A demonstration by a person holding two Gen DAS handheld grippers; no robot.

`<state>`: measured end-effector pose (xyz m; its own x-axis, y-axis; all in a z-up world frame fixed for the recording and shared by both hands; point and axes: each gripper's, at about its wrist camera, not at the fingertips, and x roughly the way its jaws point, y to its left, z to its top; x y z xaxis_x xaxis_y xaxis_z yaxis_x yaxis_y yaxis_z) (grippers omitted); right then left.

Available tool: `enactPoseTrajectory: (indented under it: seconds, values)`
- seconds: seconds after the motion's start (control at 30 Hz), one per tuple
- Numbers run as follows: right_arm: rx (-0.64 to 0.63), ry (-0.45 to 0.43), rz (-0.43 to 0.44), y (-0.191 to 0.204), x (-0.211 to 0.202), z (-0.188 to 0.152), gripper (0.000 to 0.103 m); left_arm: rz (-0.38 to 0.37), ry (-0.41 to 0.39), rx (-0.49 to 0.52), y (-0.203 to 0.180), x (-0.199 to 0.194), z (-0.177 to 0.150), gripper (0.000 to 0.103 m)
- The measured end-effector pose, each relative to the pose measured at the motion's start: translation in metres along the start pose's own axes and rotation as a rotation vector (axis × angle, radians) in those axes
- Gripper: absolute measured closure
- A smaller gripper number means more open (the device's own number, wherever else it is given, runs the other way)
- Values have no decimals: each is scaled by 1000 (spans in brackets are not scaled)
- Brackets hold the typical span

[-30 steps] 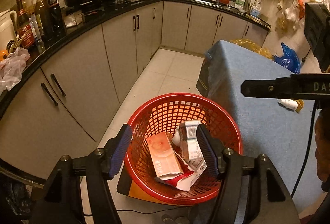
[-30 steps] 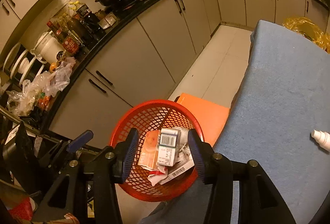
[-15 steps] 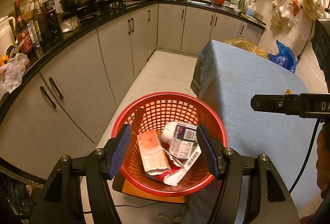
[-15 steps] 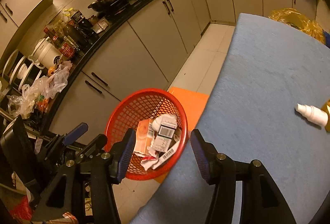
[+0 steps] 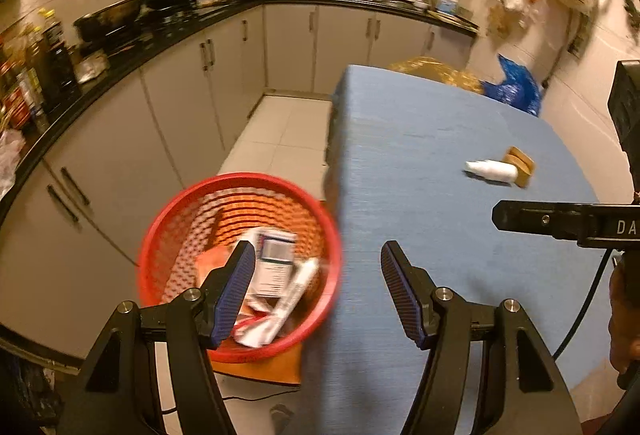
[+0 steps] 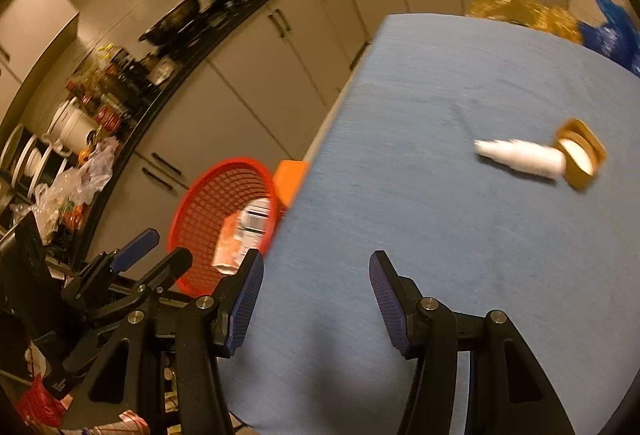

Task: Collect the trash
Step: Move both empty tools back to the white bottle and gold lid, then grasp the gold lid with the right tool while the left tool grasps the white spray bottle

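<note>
Red mesh basket (image 5: 168, 235), blue tablecloth (image 5: 420, 155)

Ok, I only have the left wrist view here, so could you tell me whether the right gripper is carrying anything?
Observer: No. The right gripper has its jaws apart with nothing between them, only the blue table below.
Operator: Thank you. Where is the white bottle relative to those jaws?
Observer: The white bottle lies on its side ahead of them and off to the right, with its base against the tan box.
Operator: And where is the red basket from that side?
Observer: The red basket sits off the table's left edge, ahead and to the left of the jaws, and the left gripper is below it in that view.
</note>
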<state>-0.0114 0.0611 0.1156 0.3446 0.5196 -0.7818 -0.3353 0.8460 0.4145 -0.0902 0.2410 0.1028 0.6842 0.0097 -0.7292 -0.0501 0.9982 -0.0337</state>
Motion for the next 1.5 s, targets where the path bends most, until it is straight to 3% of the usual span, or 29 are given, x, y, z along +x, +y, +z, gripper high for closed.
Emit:
enactPoseTrajectory:
  seconds: [0.5,0.7,1.03,1.3,1.5]
  values:
    - [215,-67,-123,-149,-78,-25,44,-145,47,164,-138,23,5,39]
    - [293,-77,-139,-200,-81,1,59,-162,47,214,-170,27,9,39]
    - [369,-14,-124,-244,-19,72,67,-125,21,259,-173,30,33,39]
    - [391,59,-192,-262,16,87,85,-104,13,233,-167,36,48,38]
    - [297,77,-177,-251,29,99,95,-99,30,224,-165,46,49,38]
